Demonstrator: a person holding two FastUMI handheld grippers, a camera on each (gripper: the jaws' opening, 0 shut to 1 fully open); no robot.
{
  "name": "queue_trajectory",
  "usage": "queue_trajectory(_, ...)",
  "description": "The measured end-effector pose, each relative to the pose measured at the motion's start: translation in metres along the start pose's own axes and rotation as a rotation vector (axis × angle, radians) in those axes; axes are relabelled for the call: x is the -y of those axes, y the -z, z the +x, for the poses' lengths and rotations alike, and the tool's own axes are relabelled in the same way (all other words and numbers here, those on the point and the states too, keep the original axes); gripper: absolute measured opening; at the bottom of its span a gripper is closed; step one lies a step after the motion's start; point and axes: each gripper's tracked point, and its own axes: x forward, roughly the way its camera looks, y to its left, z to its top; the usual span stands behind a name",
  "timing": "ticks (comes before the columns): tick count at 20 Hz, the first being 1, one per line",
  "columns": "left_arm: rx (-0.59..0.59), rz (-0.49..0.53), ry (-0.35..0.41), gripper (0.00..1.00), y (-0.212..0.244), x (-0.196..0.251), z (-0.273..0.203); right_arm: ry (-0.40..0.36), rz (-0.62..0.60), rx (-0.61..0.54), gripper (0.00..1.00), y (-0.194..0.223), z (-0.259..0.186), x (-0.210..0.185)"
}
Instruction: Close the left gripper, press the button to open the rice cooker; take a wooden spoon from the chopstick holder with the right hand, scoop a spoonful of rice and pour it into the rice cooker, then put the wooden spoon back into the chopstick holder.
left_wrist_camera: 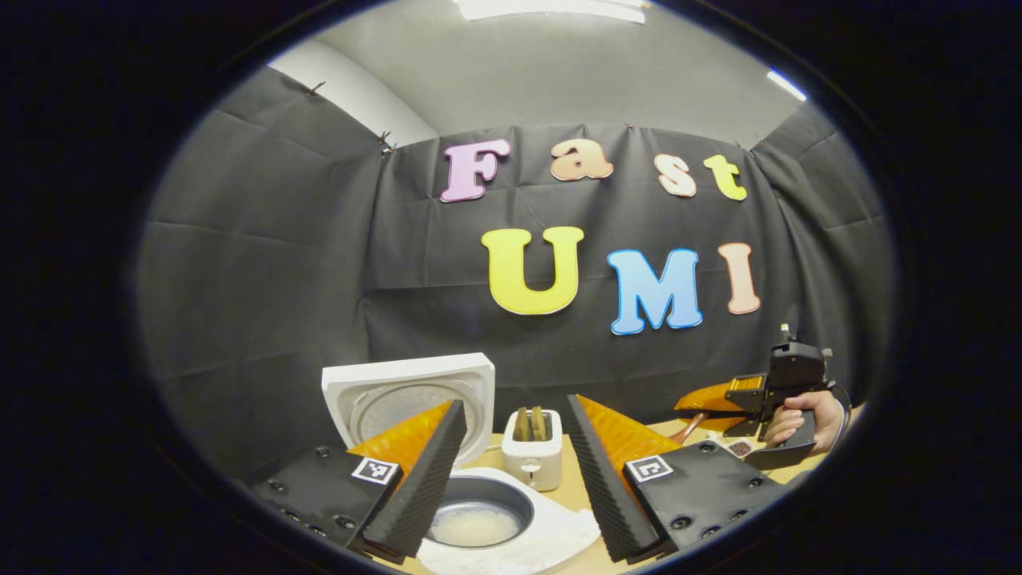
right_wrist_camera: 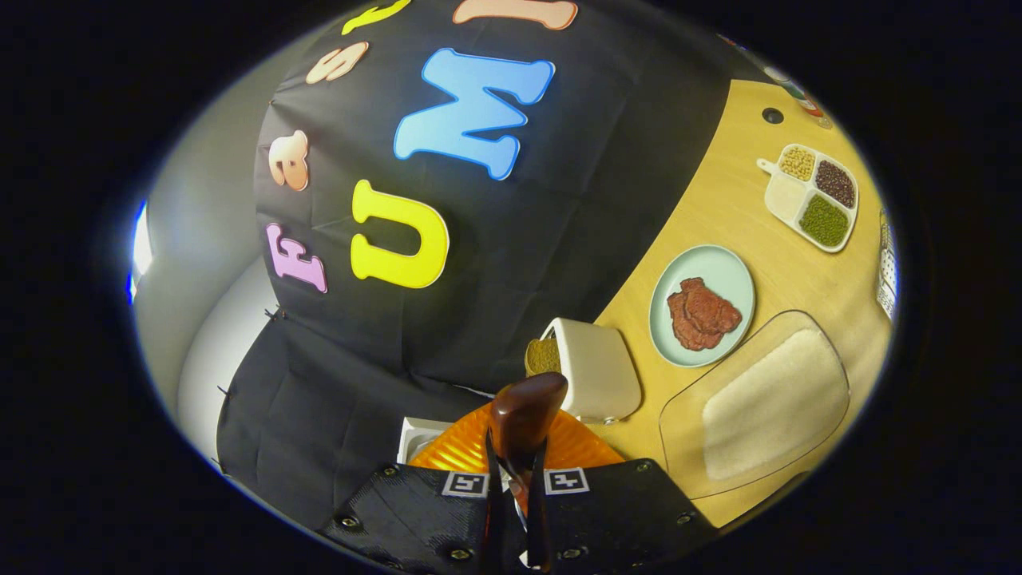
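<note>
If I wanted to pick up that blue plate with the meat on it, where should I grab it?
Grab the plate by its bare rim, probably the edge nearest the wall. The meat sits in the middle, and the rice tub crowds the opposite side. It lies flat on the table, so one finger must slip under the rim.

We stand in a booth hung with black cloth [left_wrist_camera: 263, 263].

Above the creased, pinned cloth we see a plain grey wall [left_wrist_camera: 559, 72] and a bright ceiling light [left_wrist_camera: 551, 8], with a second light strip [left_wrist_camera: 786, 84] to one side; below, a pale wooden table [right_wrist_camera: 742, 216] runs up against the cloth.
</note>
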Motion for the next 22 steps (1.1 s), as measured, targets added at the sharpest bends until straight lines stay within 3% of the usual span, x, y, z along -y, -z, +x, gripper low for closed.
queue_trajectory(12,-0.012,-0.012,-0.074,0.89,0.007,-0.063,-0.012,-0.029,-0.064,-0.128,0.11,0.078,0.083,-0.040)
queue_trajectory(22,-0.018,-0.021,-0.139,0.89,0.012,-0.093,-0.034,-0.005,-0.292,-0.246,0.11,0.144,0.135,-0.040)
